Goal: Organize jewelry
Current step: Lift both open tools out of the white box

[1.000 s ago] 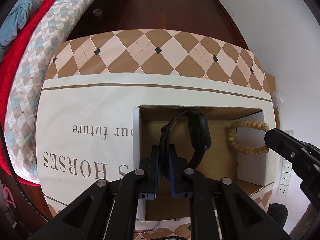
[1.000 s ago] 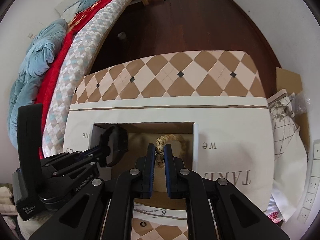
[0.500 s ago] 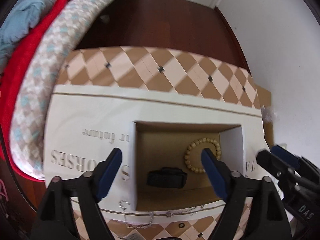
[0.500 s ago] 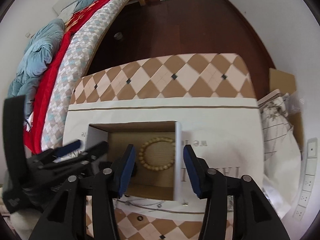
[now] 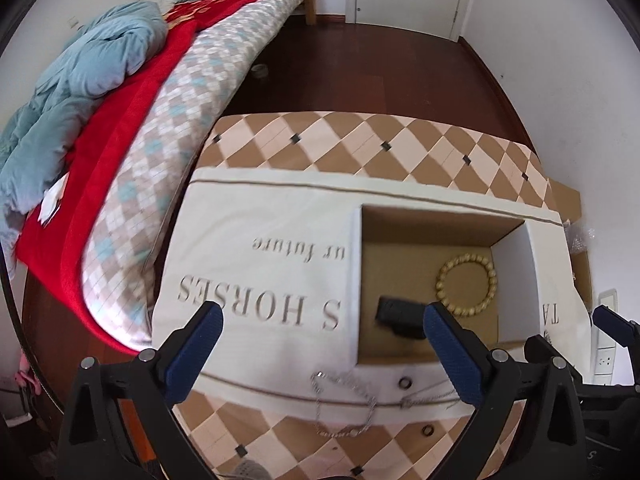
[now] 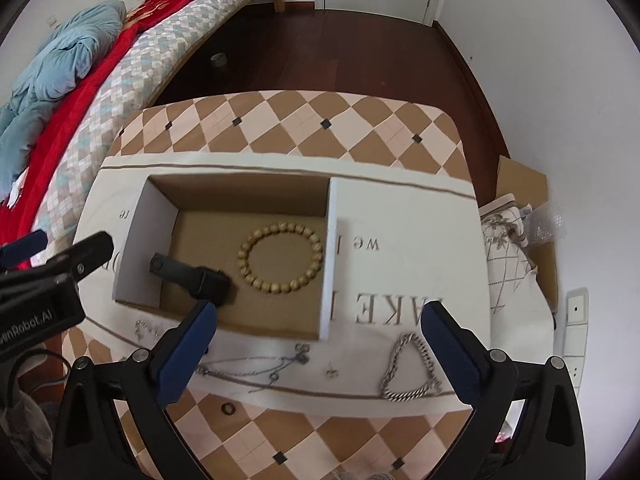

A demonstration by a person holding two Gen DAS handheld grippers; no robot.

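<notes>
Wooden bead bracelet point(image 6: 280, 258) and black watch point(image 6: 192, 276) lie in the box point(image 6: 146, 236); both tools opening, empty.

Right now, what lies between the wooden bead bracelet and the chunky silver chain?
In the right wrist view, the box's white front wall and bare cloth separate bead bracelet from silver chain.

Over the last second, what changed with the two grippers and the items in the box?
Both let go. The left gripper dropped the black watch, the right gripper dropped the bead bracelet; both now lie in the cardboard box. Both jaws are opening, empty, pulled back. The chains on the cloth stayed put.
</notes>
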